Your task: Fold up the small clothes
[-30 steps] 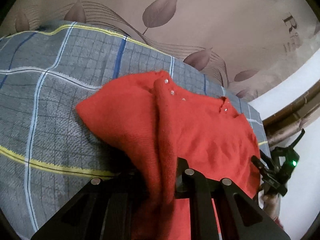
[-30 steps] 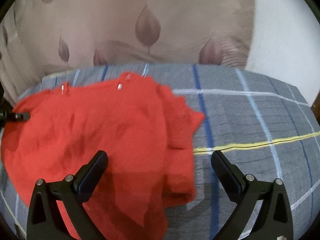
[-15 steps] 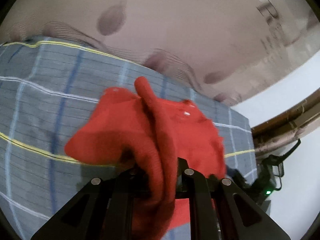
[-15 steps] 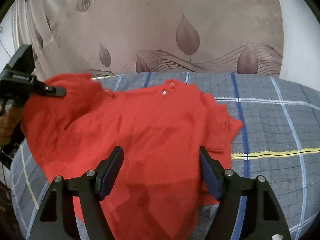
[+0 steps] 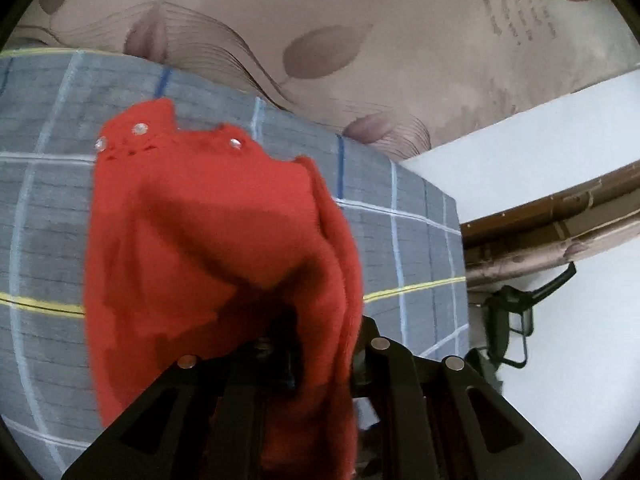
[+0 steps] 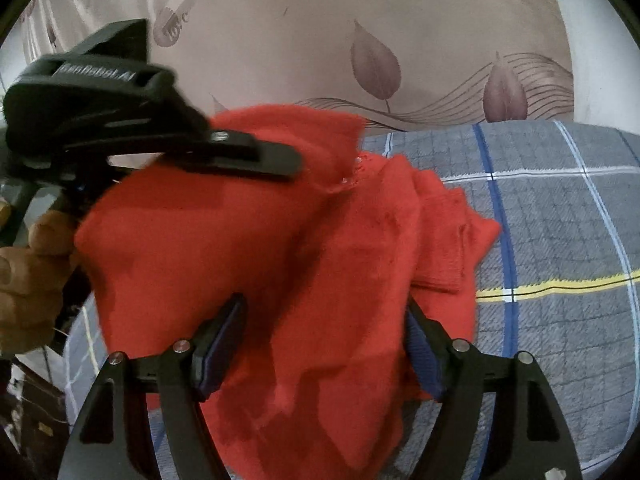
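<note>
A: Left gripper (image 5: 320, 344), what's between the fingers?
B: A bunched edge of the red sweater (image 5: 208, 240), probably a side or sleeve. The cloth is pinched and runs up between the jaws, which are easing apart just a touch, but the pads are on the knit.
A: Why hold it there?
B: Looks like a fold-over. In the right wrist view the left gripper (image 6: 256, 160) hangs over the garment with the flap draped below it, so that side can be carried across the body.
A: Right gripper (image 6: 324, 344)?
B: Fingers (image 6: 222, 340) well apart, nothing clamped. They straddle the lower part of the sweater, low over it; whether the tips touch the cloth I can't tell. My guess is it's there to pin or steady the body while the other side swings across.
A: Where's the sweater?
B: On the grey plaid bedcover (image 6: 560, 240), neckline with shiny buttons (image 5: 140, 128) toward the leaf-print wall (image 5: 360, 20), one sleeve lying out to the right.
A: Anything else?
B: A person's hand (image 6: 28, 276) on the left gripper's handle. Fold is midway, flap not yet laid flat.
</note>
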### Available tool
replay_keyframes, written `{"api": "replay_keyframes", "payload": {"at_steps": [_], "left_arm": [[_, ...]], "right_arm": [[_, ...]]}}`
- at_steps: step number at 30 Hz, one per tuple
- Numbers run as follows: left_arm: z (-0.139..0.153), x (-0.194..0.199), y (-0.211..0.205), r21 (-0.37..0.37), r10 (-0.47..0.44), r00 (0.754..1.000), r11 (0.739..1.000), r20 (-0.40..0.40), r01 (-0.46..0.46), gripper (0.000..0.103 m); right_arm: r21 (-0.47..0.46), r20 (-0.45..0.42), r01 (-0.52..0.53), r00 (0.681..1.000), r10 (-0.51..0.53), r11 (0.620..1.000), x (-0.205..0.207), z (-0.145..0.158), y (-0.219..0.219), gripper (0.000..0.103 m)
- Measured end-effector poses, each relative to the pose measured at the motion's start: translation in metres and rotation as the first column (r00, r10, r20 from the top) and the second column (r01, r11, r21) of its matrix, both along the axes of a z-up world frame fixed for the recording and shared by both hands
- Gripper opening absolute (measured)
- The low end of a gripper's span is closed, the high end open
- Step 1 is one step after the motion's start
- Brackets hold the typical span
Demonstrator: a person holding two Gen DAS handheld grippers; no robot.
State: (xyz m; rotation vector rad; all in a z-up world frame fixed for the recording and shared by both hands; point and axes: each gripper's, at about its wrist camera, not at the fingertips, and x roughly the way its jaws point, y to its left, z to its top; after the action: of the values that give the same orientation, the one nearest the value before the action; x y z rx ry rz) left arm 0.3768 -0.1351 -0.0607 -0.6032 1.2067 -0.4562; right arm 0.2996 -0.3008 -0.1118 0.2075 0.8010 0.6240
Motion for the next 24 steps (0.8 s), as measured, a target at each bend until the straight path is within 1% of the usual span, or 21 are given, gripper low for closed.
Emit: {"api": "replay_keyframes", "payload": {"at_steps": [2,3,4,5,6,7,8,9,10,11,12,13,14,15,17,19,20,21,22,23,24], "left_arm": [[0.007,0.000,-0.007,-0.001,-0.023,0.999,1.000,0.026,0.023,0.024],[0.009,-0.001,-0.009,-0.019,-0.033,0.999,0.999,0.033,0.034,0.025],[0.014,-0.003,-0.008,-0.091,-0.052,0.998,0.994,0.046,0.056,0.027],[0.017,-0.005,-0.004,-0.146,-0.058,0.997,0.987,0.053,0.065,0.031],[0.023,-0.008,0.001,-0.235,-0.062,0.996,0.969,0.070,0.077,0.035],[0.028,-0.009,0.004,-0.283,-0.063,0.994,0.955,0.087,0.085,0.044],[0.033,-0.011,0.007,-0.316,-0.059,0.992,0.944,0.109,0.091,0.048],[0.043,-0.016,0.010,-0.328,-0.051,0.986,0.939,0.161,0.102,0.049],[0.052,-0.022,0.010,-0.310,-0.052,0.975,0.943,0.215,0.119,0.050],[0.062,-0.030,0.013,-0.266,-0.068,0.958,0.953,0.280,0.145,0.052],[0.065,-0.037,0.017,-0.236,-0.078,0.947,0.959,0.311,0.157,0.053],[0.068,-0.048,0.022,-0.185,-0.089,0.930,0.969,0.356,0.164,0.057],[0.067,-0.057,0.029,-0.159,-0.087,0.922,0.975,0.378,0.157,0.061],[0.062,-0.067,0.036,-0.141,-0.079,0.916,0.979,0.393,0.145,0.062],[0.042,-0.084,0.053,-0.132,-0.070,0.921,0.983,0.383,0.130,0.062],[0.011,-0.102,0.072,-0.134,-0.052,0.937,0.985,0.346,0.104,0.062],[-0.002,-0.111,0.078,-0.115,-0.047,0.938,0.989,0.344,0.092,0.062],[-0.011,-0.116,0.080,-0.096,-0.049,0.936,0.992,0.349,0.088,0.062],[-0.024,-0.126,0.082,-0.055,-0.060,0.931,0.995,0.360,0.086,0.062],[-0.030,-0.133,0.083,-0.039,-0.068,0.929,0.995,0.364,0.088,0.062],[-0.038,-0.139,0.082,-0.021,-0.080,0.925,0.995,0.371,0.095,0.062]], "right_arm": [[0.016,-0.007,-0.002,1.000,0.002,1.000,0.001,0.000,-0.003,0.073],[0.019,-0.009,-0.004,1.000,0.004,1.000,0.001,0.000,-0.003,0.073],[0.019,-0.010,-0.005,1.000,0.005,1.000,0.001,-0.001,-0.003,0.073],[0.016,-0.009,-0.006,1.000,0.006,1.000,0.001,-0.001,-0.003,0.074],[0.011,-0.009,-0.007,1.000,0.007,1.000,0.001,-0.001,-0.002,0.074],[0.004,-0.009,-0.009,1.000,0.009,1.000,0.001,-0.002,-0.001,0.074],[0.001,-0.010,-0.012,1.000,0.012,1.000,0.003,-0.003,-0.002,0.075],[-0.002,-0.012,-0.016,1.000,0.016,1.000,0.002,-0.003,0.000,0.075],[0.001,-0.019,-0.022,1.000,0.022,1.000,0.003,-0.004,0.000,0.076],[0.013,-0.039,-0.034,0.999,0.034,0.999,0.006,-0.006,0.000,0.077],[0.033,-0.065,-0.046,0.997,0.048,0.998,0.009,-0.007,-0.002,0.080],[0.057,-0.093,-0.058,0.994,0.063,0.997,0.012,-0.009,-0.005,0.081],[0.109,-0.128,-0.073,0.988,0.087,0.991,0.015,-0.012,-0.013,0.082],[0.152,-0.147,-0.081,0.984,0.104,0.985,0.017,-0.013,-0.019,0.082],[0.250,-0.185,-0.094,0.972,0.143,0.964,0.019,-0.017,-0.034,0.082],[0.356,-0.206,-0.090,0.963,0.172,0.930,0.016,-0.020,-0.053,0.082],[0.428,-0.218,-0.077,0.958,0.186,0.900,0.014,-0.023,-0.065,0.082],[0.472,-0.227,-0.065,0.955,0.193,0.879,0.013,-0.025,-0.073,0.083],[0.511,-0.235,-0.050,0.952,0.195,0.858,0.013,-0.027,-0.081,0.083],[0.554,-0.241,-0.030,0.951,0.195,0.832,0.013,-0.029,-0.089,0.083],[0.571,-0.244,-0.021,0.950,0.195,0.820,0.012,-0.029,-0.091,0.084]]}}
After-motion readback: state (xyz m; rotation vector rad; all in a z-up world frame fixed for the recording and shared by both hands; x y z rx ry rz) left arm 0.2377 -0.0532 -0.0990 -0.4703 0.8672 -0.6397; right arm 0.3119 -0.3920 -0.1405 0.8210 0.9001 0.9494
